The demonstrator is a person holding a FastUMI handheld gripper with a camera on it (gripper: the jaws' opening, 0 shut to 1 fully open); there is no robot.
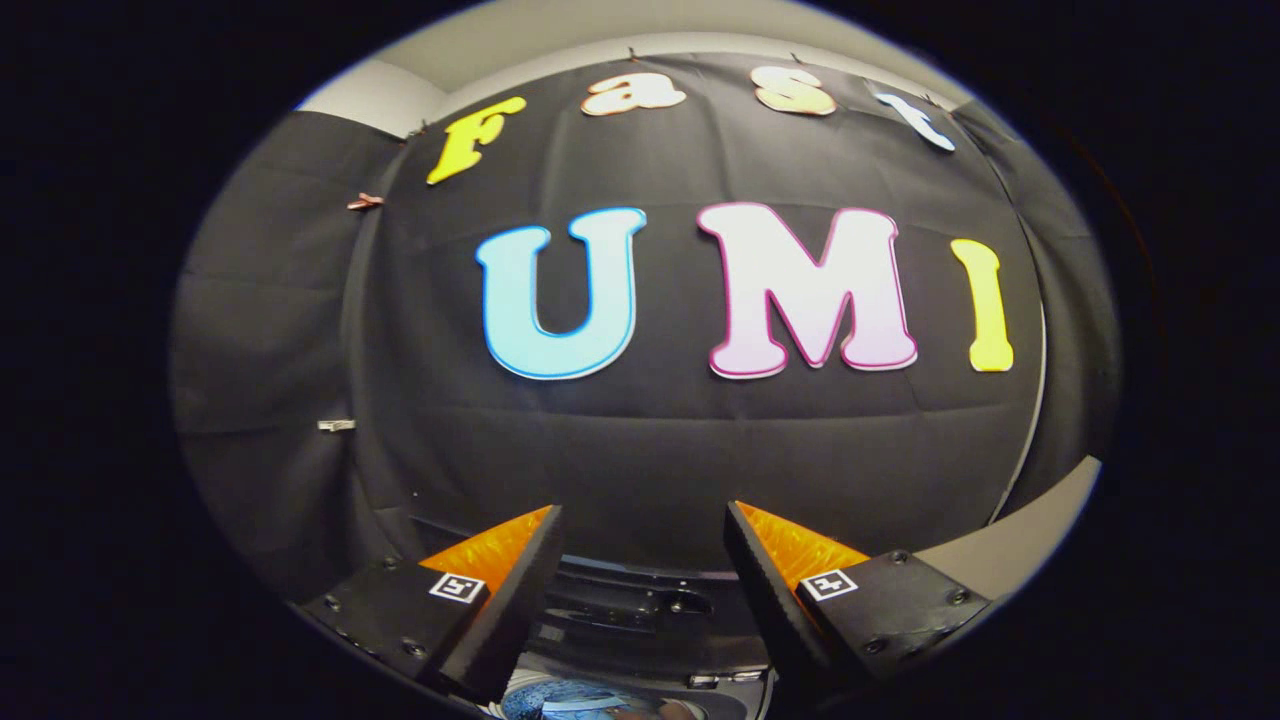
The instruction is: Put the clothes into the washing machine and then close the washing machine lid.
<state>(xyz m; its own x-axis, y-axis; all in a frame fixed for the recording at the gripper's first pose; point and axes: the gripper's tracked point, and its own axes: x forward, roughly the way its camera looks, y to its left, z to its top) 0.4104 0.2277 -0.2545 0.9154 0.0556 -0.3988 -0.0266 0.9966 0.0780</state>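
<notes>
Presently the gripper (643, 520) is raised and aimed at the black cloth wall (650, 440), its two fingers spread wide apart at the bottom of the frame with nothing between them.

Step in hand, as judged: the start of the first step, or a carry-over between steps. No clothes are held, and the gripper is not yet down at the load.

Task items: low between the fingers, at the bottom centre of the frame, a dark rounded edge with a latch or hinge-like fitting (640, 600) is visible; this is probably the upper part of the washing machine, though that cannot be confirmed. Below it, at the very bottom edge, lies a small patch of blue and white fabric (575, 698), likely the clothes.

Next move, as judged: the gripper needs to tilt down and descend toward the fabric, fingers kept apart, then close on a fold of it.

Not determinable: whether the fabric lies inside the drum or outside it; whether the lid is up or down; how much clothing there is. The fabric is cut off by the lower edge, and the fingers hide part of the dark fitting.
</notes>
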